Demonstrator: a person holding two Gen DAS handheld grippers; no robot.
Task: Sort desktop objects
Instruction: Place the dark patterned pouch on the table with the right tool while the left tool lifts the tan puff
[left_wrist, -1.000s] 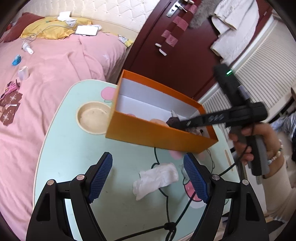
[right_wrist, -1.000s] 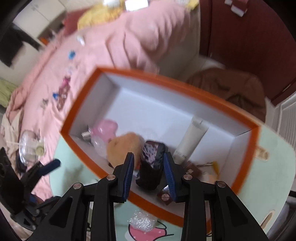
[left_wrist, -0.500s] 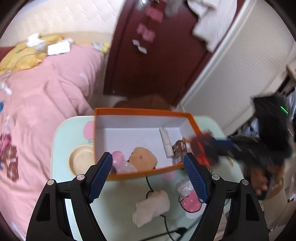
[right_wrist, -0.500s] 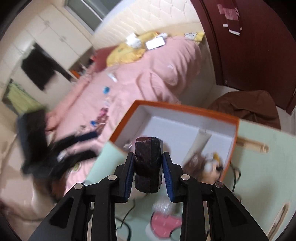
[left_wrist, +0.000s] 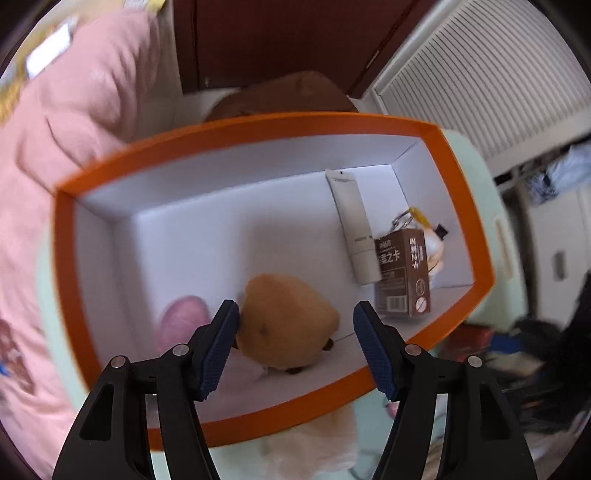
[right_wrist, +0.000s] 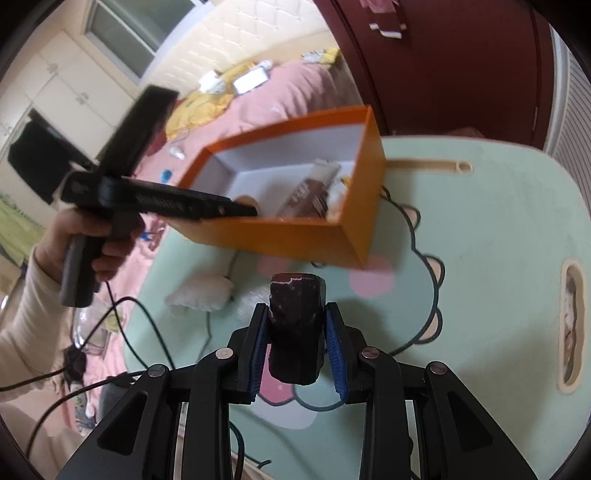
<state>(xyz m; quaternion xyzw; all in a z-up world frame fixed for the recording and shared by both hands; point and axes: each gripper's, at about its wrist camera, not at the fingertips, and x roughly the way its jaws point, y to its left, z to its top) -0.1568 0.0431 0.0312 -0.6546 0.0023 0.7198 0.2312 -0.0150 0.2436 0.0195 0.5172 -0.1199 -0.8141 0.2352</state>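
Note:
The orange box (left_wrist: 258, 129) with a white inside holds a brown plush lump (left_wrist: 284, 325), a pink item (left_wrist: 181, 317), a white tube (left_wrist: 352, 225) and a brown carton (left_wrist: 402, 273). My left gripper (left_wrist: 297, 343) points down into the box. Its jaws are closing with the plush lump between them; the right pad stands clear of it. In the right wrist view, the left gripper (right_wrist: 240, 210) reaches over the box's (right_wrist: 295, 236) near wall. My right gripper (right_wrist: 297, 332) is shut on a dark maroon block (right_wrist: 295, 291) above the mint-green table (right_wrist: 498, 229).
A crumpled white tissue (right_wrist: 201, 295) and black cables (right_wrist: 147, 321) lie on the table left of the right gripper. The table has an oval recess (right_wrist: 570, 325) at its right edge. A pink bed (right_wrist: 295, 85) and a dark red door (right_wrist: 461, 62) stand behind.
The left gripper moved from the table's front to over the box, tipped downward, and its jaws narrowed. The right gripper drew back out of the box with the dark block.

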